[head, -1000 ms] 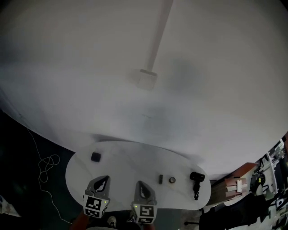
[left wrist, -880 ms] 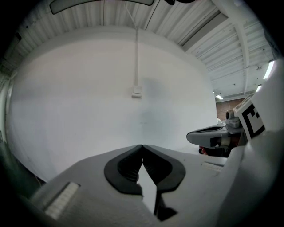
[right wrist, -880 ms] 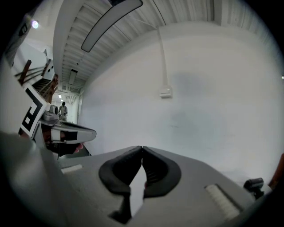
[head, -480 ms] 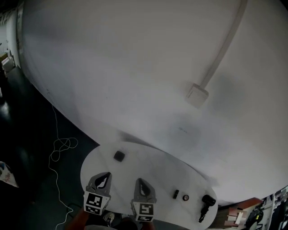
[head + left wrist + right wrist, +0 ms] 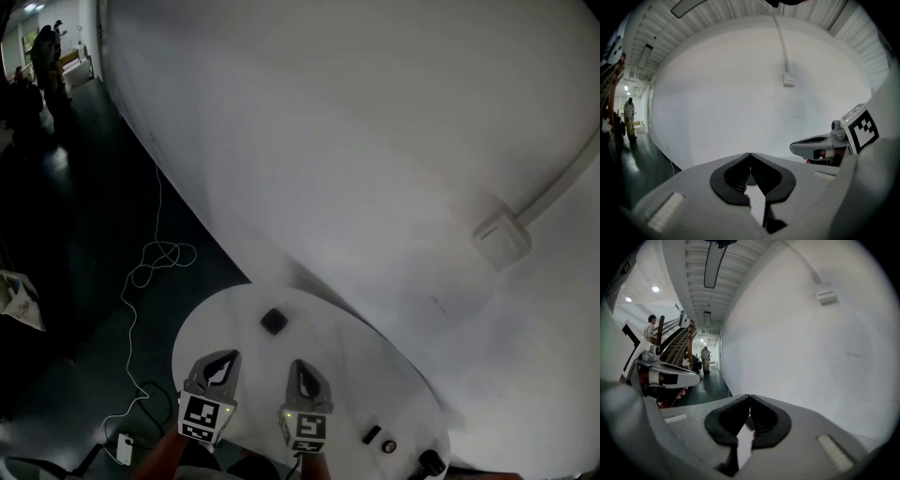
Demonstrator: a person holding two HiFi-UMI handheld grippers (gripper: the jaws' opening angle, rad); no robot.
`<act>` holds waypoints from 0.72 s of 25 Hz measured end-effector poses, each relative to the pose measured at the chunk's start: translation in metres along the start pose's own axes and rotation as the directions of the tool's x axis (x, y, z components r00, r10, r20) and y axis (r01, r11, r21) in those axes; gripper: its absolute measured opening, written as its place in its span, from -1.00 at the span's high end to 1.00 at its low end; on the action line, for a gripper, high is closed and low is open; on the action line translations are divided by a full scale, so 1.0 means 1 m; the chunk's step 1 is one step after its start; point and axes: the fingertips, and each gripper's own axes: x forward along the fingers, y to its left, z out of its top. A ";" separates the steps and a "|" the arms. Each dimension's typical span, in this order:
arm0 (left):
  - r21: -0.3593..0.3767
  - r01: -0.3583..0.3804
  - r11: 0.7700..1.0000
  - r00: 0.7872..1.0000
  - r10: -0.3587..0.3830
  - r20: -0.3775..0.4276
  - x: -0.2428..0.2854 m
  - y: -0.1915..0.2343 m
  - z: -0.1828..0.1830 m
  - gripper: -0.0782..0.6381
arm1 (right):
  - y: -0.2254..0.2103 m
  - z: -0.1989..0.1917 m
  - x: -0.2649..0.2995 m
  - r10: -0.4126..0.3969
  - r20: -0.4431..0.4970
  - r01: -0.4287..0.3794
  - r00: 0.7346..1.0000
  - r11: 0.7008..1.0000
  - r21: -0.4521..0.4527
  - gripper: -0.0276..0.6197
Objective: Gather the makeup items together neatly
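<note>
Hovering over the counter with both tools shut

My left tool [image 5: 750,154] has its dark pads pressed tip to tip with nothing between them. My right tool [image 5: 750,396] is the same, closed and empty. Both hang side by side over the near edge of the round white counter [image 5: 220,323]. Each has a cube with a blocky black-and-white square marker.

The makeup is spread across the counter. A black square case [image 5: 273,322] lies alone by the counter's far edge, ahead of my tools and apart from both. Well away, at the counter's right end, three more pieces sit close together. They are a short dark stick [image 5: 371,435], a small round pot [image 5: 388,446] with a pale centre just beside it, and a black rounded piece [image 5: 431,463] partly out of view. All of them show too small for me to read any label or brand.

Behind the counter rises a white wall [image 5: 356,141] with a pale box [image 5: 502,239] fixed to it. A thin white cable [image 5: 155,262] loops on the dark floor to the left of the counter.
</note>
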 end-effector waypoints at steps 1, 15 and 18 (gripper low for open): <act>-0.010 -0.019 1.000 1.000 0.019 -0.013 0.006 0.001 -0.005 0.75 | -0.004 -0.006 0.009 0.020 -0.012 -0.020 1.000 1.000 0.000 0.90; -0.099 -0.188 0.977 0.976 0.175 -0.128 0.058 0.025 -0.067 0.75 | -0.004 -0.060 0.114 0.298 -0.138 -0.312 0.945 0.946 -0.094 0.38; -0.116 -0.211 0.971 0.970 0.194 -0.147 0.059 0.029 -0.079 0.75 | 0.003 -0.076 0.129 0.344 -0.178 -0.367 0.922 0.923 -0.116 0.12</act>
